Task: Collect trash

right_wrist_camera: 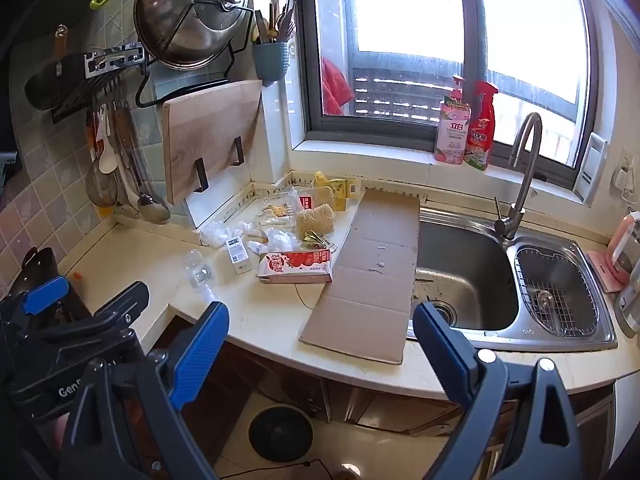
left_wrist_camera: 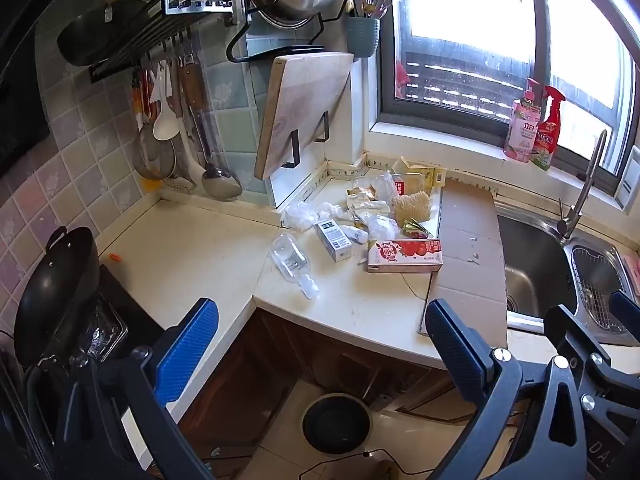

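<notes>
Left wrist view: left gripper [left_wrist_camera: 322, 344], right gripper [right_wrist_camera: 320, 344] jaws fully spread, empty. Red-white rectangular juice carton [left_wrist_camera: 405, 255] at 1 o'clock, amid litter. Collection unstarted; next: reach, pinch carton, carry to round black bin [left_wrist_camera: 337, 422].

Left gripper [left_wrist_camera: 322, 344], right gripper [right_wrist_camera: 320, 344]: fingers spread, empty

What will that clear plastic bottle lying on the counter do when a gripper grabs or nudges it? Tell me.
The clear plastic bottle lies on its side, so a nudge would probably roll it. It looks empty, so likely light, and thin enough to buckle under a squeeze. Its smooth wall may slip.
</notes>
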{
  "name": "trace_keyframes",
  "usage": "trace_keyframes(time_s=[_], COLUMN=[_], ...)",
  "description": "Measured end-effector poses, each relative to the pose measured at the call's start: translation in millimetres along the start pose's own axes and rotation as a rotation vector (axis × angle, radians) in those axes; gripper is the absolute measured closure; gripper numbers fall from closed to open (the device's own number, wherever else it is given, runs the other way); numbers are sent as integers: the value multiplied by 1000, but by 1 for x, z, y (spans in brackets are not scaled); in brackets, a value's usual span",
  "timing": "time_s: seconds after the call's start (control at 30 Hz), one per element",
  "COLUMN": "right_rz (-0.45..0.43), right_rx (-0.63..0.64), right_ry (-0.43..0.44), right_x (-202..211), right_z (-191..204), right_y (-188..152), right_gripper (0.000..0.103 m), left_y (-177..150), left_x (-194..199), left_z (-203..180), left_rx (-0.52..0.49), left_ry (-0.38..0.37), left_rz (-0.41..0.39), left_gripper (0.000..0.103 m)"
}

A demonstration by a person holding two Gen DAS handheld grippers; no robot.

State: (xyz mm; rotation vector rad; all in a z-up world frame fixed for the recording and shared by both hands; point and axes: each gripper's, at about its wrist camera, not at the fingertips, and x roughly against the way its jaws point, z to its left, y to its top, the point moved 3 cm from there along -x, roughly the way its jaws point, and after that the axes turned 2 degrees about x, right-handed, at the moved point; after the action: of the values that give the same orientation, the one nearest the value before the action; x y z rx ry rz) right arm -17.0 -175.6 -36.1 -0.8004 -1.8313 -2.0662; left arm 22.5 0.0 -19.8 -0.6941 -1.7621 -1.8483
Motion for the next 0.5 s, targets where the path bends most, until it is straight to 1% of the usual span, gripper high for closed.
trace_keyframes(time_s=[0.17, 0.2, 0.27, 0.5], right_rz=[-6, -8, 6, 4], right_rx=[6, 8, -2, -1], right_ry=[-2, -3, 2, 0], right_x=[0, 1, -2, -2], right_z=[3, 4, 2, 3], right_y=[0, 0, -1, -1], right_gripper=[9, 9, 9, 9], left_y=[0, -5, -6, -4], left_x=[1, -2, -4, -4], left_z=[0, 2, 3, 6], left_rx=[3, 5, 7, 6], left_ry=[-1, -2, -3, -4], left_rz=[1, 1, -1, 8], left_gripper=[1, 1, 1, 1])
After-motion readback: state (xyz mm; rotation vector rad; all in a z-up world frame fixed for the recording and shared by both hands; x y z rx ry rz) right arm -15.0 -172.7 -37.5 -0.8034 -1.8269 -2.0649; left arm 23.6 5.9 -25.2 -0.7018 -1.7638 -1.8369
